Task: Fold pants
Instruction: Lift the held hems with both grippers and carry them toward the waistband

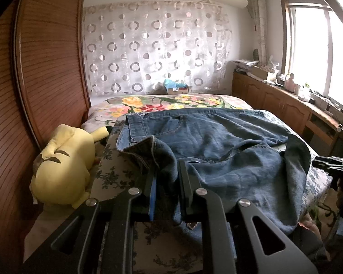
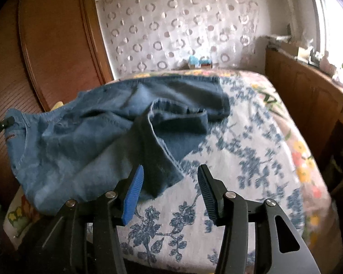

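A pair of blue denim pants lies crumpled across a bed with a floral-patterned cover, waistband toward the far end. The left gripper has its black fingers clamped together on a bunched fold of the denim at the near edge. The right gripper hovers with its fingers apart, the blue pad just over a pant-leg hem, holding nothing. A yellow plush toy lies beside the pants, against a brown wooden wardrobe.
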